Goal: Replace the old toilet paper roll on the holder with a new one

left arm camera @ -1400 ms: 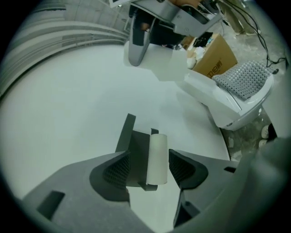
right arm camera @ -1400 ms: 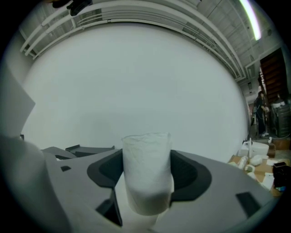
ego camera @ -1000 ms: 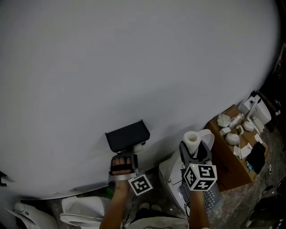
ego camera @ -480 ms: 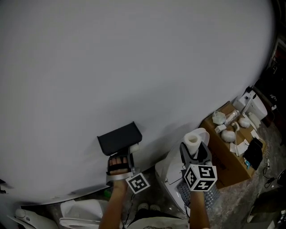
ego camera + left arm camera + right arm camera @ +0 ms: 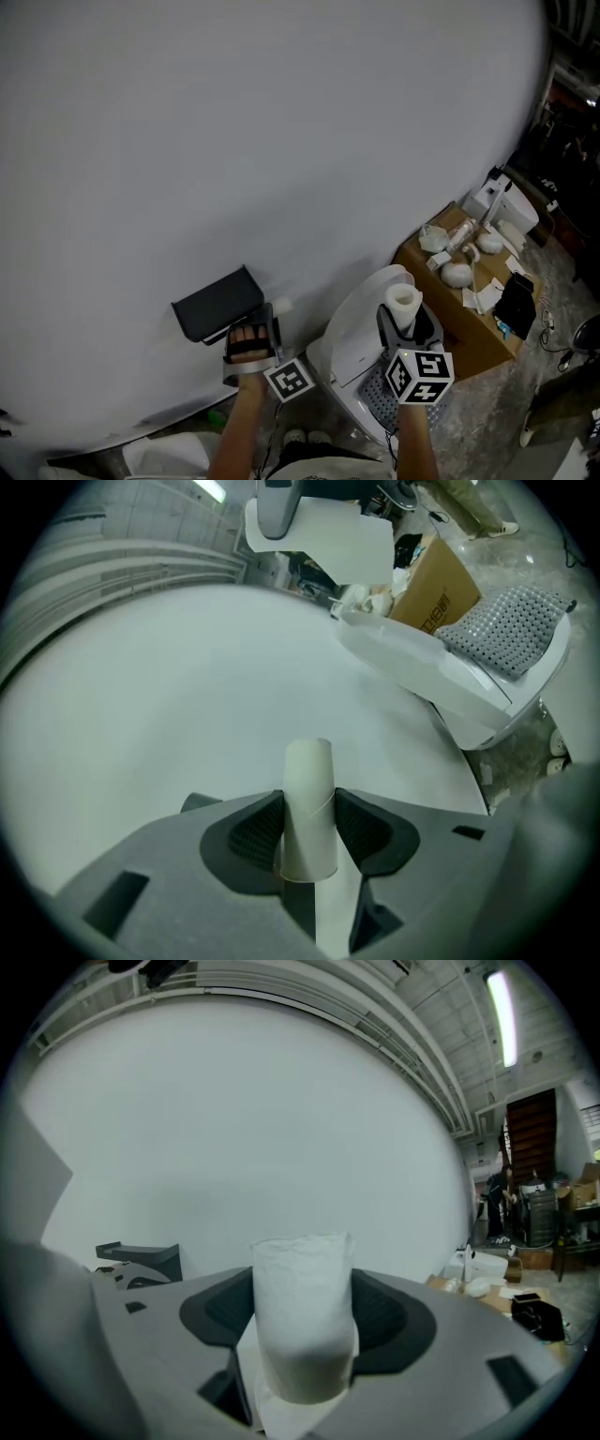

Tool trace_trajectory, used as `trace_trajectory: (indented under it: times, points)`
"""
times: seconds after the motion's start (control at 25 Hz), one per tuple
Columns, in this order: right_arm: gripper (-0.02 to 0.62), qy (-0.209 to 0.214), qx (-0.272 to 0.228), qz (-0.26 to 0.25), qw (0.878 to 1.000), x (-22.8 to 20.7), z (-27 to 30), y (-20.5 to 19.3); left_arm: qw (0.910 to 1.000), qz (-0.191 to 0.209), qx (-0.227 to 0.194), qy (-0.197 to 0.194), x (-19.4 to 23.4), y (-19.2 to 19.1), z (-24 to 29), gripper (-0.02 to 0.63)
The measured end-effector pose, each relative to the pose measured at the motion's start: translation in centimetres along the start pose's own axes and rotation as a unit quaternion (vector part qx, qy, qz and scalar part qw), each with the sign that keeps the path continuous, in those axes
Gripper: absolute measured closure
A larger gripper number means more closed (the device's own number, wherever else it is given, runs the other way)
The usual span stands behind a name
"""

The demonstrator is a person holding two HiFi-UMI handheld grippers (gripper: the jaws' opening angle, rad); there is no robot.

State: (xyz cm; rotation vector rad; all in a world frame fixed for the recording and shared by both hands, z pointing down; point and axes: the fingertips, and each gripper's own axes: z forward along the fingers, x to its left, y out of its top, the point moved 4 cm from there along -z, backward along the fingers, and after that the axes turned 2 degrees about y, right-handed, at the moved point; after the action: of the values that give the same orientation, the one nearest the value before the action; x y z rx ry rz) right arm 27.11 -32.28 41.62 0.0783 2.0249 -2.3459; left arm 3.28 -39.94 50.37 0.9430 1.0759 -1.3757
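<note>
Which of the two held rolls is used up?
The tube in the left hand-held gripper, whose jaws have just been closing on it: bare thin cardboard. The right hand-held gripper holds a roll thick with paper.

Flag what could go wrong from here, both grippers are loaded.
1. The left gripper has just been closing its fingers on the bare cardboard tube; thin-walled, it may crush or slip out.
2. The right gripper holds the new roll, so no gripper is free for the black holder; the tube probably has to go first.
3. A loose sheet hangs under the roll and could snag or unwind.
</note>
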Motion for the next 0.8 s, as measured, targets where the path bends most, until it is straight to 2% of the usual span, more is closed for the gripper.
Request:
trace_trajectory:
  times: [0.2,0.32,0.44,0.52,0.56,0.64,0.72,0.8]
  points:
    - [0.296,-0.03,0.002,0.002,1.0,-2.5,-0.9,-0.1,0.9995,0.007,-0.031,0.004,0.4,3.1,0.8,0.431]
    - [0.296,-0.044,0.001,0.004,0.999,-3.6,-1.5,-0.1,0.9985,-0.005,-0.055,0.008,0.8,4.8,0.6,0.431]
    - [0.296,-0.052,-0.001,0.006,0.999,-4.3,-1.8,-0.1,0.995,-0.048,-0.087,-0.007,1.2,6.3,0.0,0.431]
    - [0.296,-0.053,-0.001,0.006,0.999,-4.5,-1.8,0.0,0.9872,-0.108,-0.115,-0.022,1.8,6.9,-0.7,0.431]
    - [0.296,-0.052,-0.001,0.005,0.999,-4.4,-1.7,-0.1,0.9804,-0.146,-0.129,-0.031,2.3,7.0,-1.2,0.431]
    - [0.296,-0.049,-0.001,0.005,0.999,-4.1,-1.5,-0.1,0.9588,-0.23,-0.16,-0.049,3.6,6.8,-2.2,0.431]
    - [0.296,-0.043,-0.001,0.005,0.999,-3.7,-1.1,-0.2,0.9285,-0.31,-0.193,-0.065,5.3,6.3,-3.5,0.431]
    - [0.296,-0.035,0.0,0.004,0.999,-3.0,-0.7,-0.2,0.8934,-0.38,-0.228,-0.074,7.0,5.5,-4.7,0.431]
